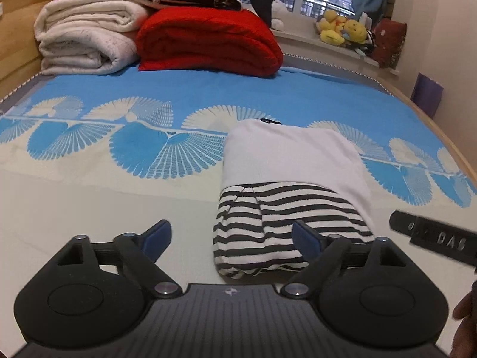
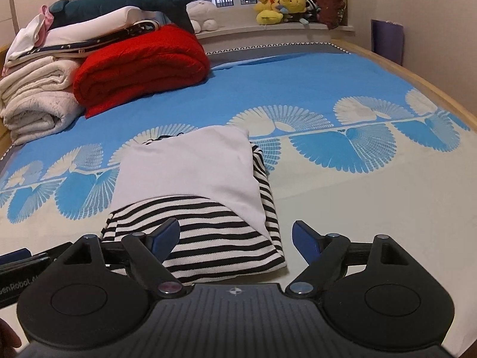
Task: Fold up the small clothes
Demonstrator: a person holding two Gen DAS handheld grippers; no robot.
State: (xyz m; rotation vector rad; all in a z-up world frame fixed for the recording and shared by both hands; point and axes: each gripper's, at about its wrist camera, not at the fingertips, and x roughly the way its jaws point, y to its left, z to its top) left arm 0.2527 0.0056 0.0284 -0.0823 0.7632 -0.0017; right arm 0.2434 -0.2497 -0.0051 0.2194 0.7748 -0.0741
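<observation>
A small folded garment, plain white on top [image 1: 292, 152] [image 2: 190, 167] with a black-and-white striped part [image 1: 268, 223] [image 2: 214, 232] toward me, lies on the bed. My left gripper [image 1: 231, 238] is open and empty, its right finger over the garment's near striped edge. My right gripper [image 2: 237, 238] is open and empty, its left finger over the striped near edge. A part of the right gripper shows at the right edge of the left wrist view [image 1: 432, 238].
The bed cover [image 1: 119, 203] is blue and cream with fan patterns. A red folded blanket [image 1: 208, 44] [image 2: 143, 62] and a stack of white blankets [image 1: 86, 35] [image 2: 35, 95] sit at the far side. Plush toys [image 2: 280, 4] line the windowsill. The wooden bed edge [image 2: 432, 83] runs along the right.
</observation>
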